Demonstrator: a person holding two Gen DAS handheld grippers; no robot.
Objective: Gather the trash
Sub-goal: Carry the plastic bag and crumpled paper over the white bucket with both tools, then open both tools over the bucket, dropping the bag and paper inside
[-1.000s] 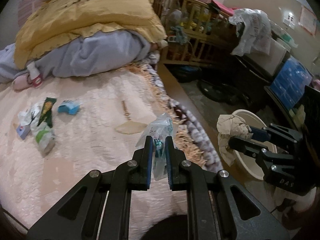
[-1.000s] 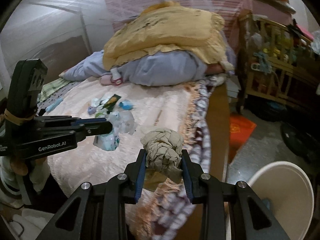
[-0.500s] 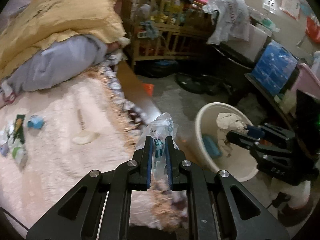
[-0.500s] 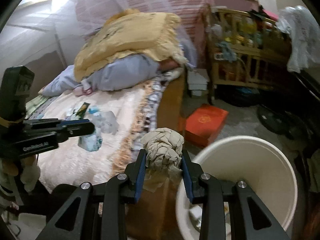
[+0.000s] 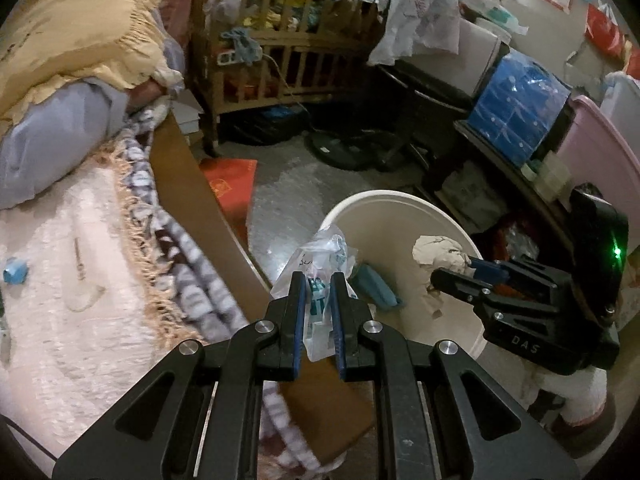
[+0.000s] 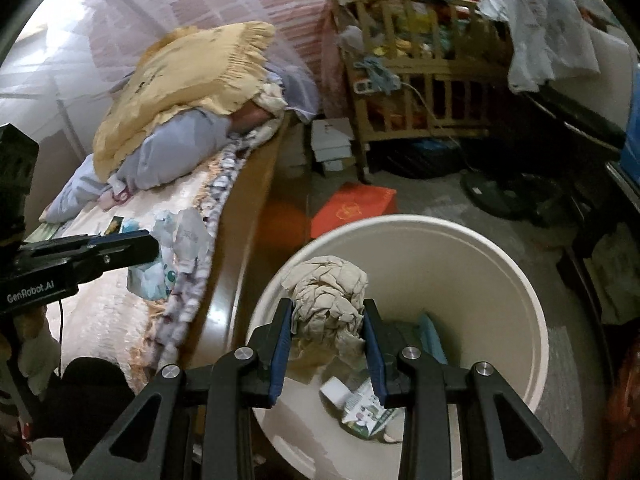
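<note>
We see a bed [image 5: 72, 280] on the left, covered with a pale fluffy blanket [image 6: 104, 308] that has a fringed edge, and a brown wooden side board [image 5: 192, 184] along it. At the head of the bed a yellow pillow [image 6: 188, 88] lies on top of grey-blue bedding [image 5: 52, 136]. Behind, a wooden crib [image 5: 280, 40] full of things stands near the wall, and an orange-red box [image 6: 352, 208] lies on the grey floor [image 5: 288, 184].

On the floor just beside the bed stands a round cream bin [image 6: 520, 292]. Inside it we can see some trash: a teal packet [image 5: 376, 286] and a small printed carton [image 6: 368, 408].

The right gripper [image 6: 327, 320] is above the open bin. Its jaws are closed on a crumpled beige paper wad [image 6: 328, 296], which fills the gap between the blue pads [image 6: 280, 344]. In the left wrist view this wad [image 5: 436, 256] hangs over the bin's inside.

The left gripper [image 5: 317, 292] has its jaws nearly together, pinching a clear plastic wrapper [image 5: 324, 252] with teal print. The wrapper sticks up past the fingertips, over the near rim of the bin and the edge of the bed board.

On the blanket, far left, lies a small blue packet [image 5: 16, 272].
</note>
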